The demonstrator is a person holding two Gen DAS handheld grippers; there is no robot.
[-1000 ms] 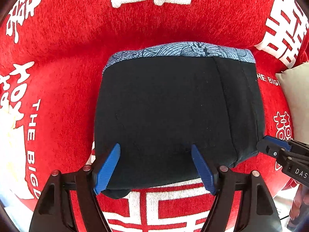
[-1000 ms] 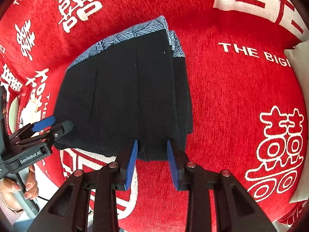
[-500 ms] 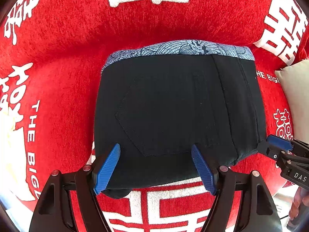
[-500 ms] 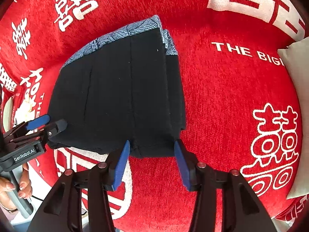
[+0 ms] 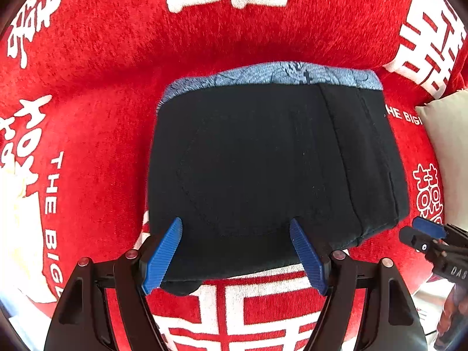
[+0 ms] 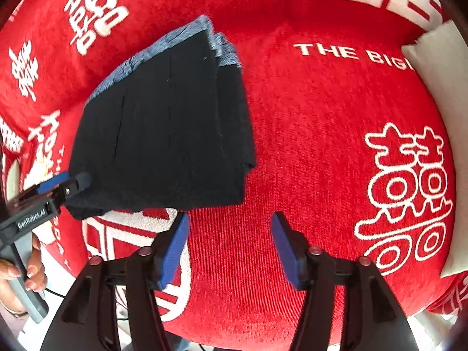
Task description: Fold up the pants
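Observation:
The black pants (image 5: 272, 169) lie folded into a compact stack on the red cover, with a blue patterned waistband (image 5: 272, 74) at the far edge. My left gripper (image 5: 235, 253) is open, its blue fingers astride the stack's near edge without pressing it. In the right wrist view the pants (image 6: 166, 134) lie up and to the left of my right gripper (image 6: 230, 247). Its jaws are opening, with only red cloth between them. The left gripper (image 6: 63, 185) shows at the stack's near left corner. The right gripper (image 5: 424, 234) sits just off the near right corner.
A red cover (image 6: 307, 146) with white characters and lettering spreads under everything. A cream pillow (image 5: 447, 152) lies at the right, also the pillow (image 6: 438, 67) in the right wrist view. A person's hand (image 6: 26, 272) holds the left gripper's handle by the cover's near edge.
The right gripper's jaws have spread and come off the pants' near edge, drawing back toward the right. The left gripper and the pants have stayed put.

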